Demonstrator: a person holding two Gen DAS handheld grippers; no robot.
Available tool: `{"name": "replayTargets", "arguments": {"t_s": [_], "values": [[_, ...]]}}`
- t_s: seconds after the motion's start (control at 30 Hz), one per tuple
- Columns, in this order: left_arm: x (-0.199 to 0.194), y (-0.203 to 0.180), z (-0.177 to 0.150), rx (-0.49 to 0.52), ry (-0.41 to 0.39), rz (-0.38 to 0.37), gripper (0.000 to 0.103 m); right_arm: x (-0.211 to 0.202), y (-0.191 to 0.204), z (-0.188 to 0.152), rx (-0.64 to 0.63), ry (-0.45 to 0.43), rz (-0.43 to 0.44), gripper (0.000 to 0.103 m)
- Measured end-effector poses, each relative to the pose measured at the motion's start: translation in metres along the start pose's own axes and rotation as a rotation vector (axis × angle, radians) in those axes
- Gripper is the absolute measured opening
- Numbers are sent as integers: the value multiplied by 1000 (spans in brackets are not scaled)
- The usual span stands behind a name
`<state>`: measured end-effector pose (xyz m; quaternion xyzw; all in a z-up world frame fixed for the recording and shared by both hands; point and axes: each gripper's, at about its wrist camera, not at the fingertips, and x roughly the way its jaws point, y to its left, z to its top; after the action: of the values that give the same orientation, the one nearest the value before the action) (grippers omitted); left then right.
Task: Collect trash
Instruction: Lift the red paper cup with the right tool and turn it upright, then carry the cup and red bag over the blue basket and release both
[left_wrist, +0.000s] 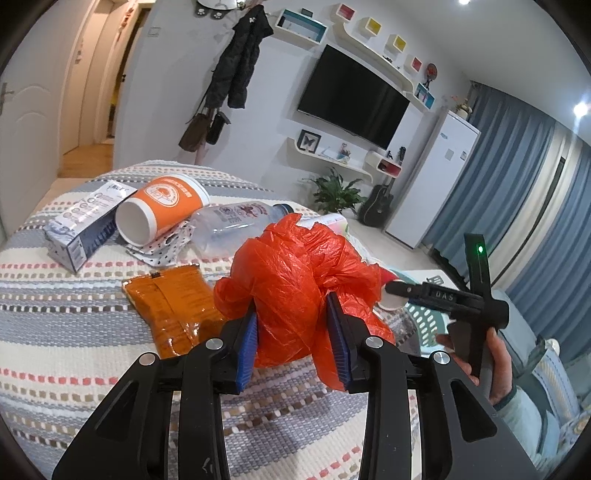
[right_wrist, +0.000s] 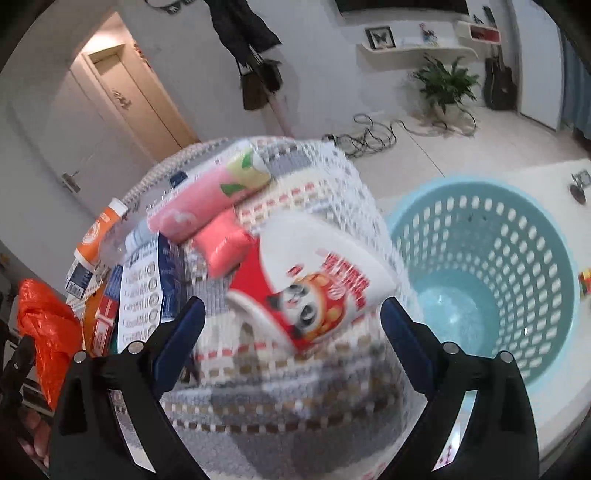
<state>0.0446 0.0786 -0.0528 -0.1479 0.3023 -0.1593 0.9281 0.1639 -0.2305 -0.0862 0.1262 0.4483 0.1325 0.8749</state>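
The left gripper (left_wrist: 295, 325) clamps the crumpled orange plastic bag (left_wrist: 295, 280); thin film may slip free. The right gripper (right_wrist: 291, 347) is spread wide around the panda-print cup (right_wrist: 317, 273); the blurred view risks a missed closure.

A crumpled orange plastic bag (left_wrist: 291, 284) was pinched between blue pads above the striped woven cloth (left_wrist: 74, 350). On the cloth lay an orange paper cup (left_wrist: 162, 206) on its side, a clear plastic bottle (left_wrist: 236, 225), a white carton box (left_wrist: 85, 225) and a flat orange packet (left_wrist: 170, 310). A red-white panda cup (right_wrist: 314, 280) lay beside the empty blue perforated basket (right_wrist: 480, 273).
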Motion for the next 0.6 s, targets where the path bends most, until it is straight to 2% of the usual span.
{"name": "replayTargets", "arguments": {"t_s": [0.13,0.23,0.33,0.43,0.6], "values": [[-1,5,1,-8,-5,5,34,0,7,-7,16,27,27,91],[0,5,0,-18,0,3,34,9,15,3,14,42,-26,91],[-1,1,-3,-16,1,6,34,23,16,17,47,63,-29,91],[-5,1,-1,-11,-5,15,35,35,20,28,37,59,-75,91],[-7,1,1,-13,-15,22,35,38,22,35,14,47,-107,71]]}}
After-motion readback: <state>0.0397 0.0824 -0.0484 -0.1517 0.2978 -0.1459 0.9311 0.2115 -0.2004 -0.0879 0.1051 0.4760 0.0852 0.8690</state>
